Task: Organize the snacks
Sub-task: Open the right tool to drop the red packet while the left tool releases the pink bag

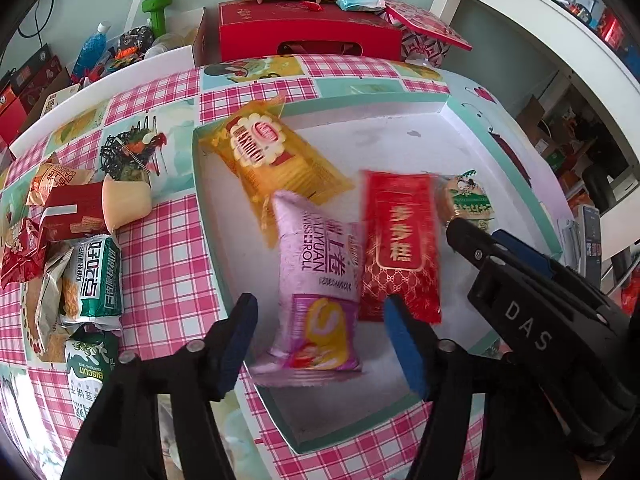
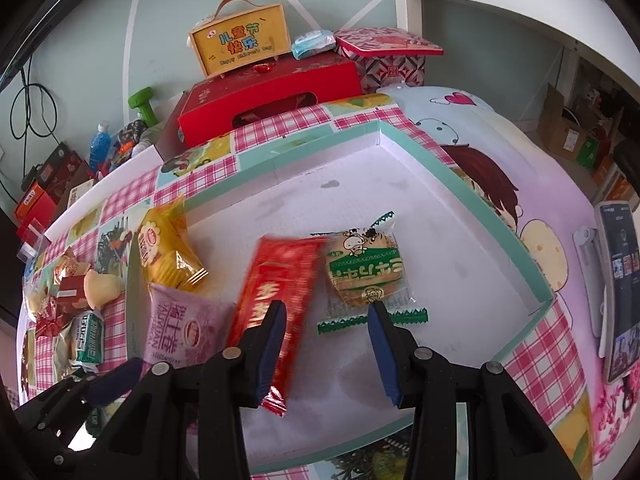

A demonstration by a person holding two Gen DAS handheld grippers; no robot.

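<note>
**Four snacks in the tray, both tools open**

Here we hold the left tool [image 1: 320, 340] with its jaws spread wide, gripping nothing, straddling the lower end of the pink Swiss roll pack [image 1: 316, 284] that lies in the tray [image 1: 400, 98]. Our right tool [image 2: 326, 340] is also wide open and empty; its left finger overlaps the red packet [image 2: 276, 300], and its right finger sits at the edge of the green-labelled biscuit pack [image 2: 366, 270]. Farther in, the yellow cracker pack [image 1: 268, 156] rests against the tray's left corner. On the bench [image 1: 160, 264] left of the tray we see the unsorted pile of snacks [image 1: 68, 248]. Beyond stands a red gift box [image 2: 272, 100] with a yellow case [image 2: 244, 42] on top.
</note>
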